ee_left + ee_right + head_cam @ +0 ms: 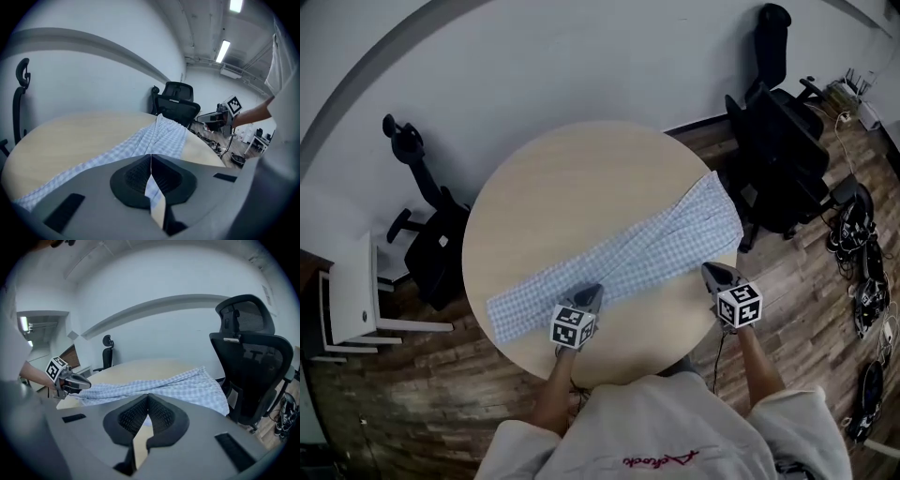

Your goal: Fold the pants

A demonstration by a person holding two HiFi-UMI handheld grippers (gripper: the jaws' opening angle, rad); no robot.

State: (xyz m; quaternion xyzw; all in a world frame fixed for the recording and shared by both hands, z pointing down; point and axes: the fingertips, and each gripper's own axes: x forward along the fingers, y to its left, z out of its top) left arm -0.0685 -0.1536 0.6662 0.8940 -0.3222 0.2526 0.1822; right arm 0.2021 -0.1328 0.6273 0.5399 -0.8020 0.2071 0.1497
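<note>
Head view: left claw (592, 293) and right claw (713, 271) closed, seemingly empty.

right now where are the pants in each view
Head view: the pants lie diagonally across the round table, lower left to upper right.
Left gripper view: the pants run from lower left to centre.
Right gripper view: the pants stretch across the middle.
Shared landmark: the black office chair by their wide end.

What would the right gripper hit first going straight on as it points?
Likely the wide end of the light blue checked cloth pants on the round wooden table, though depth is unclear.
</note>
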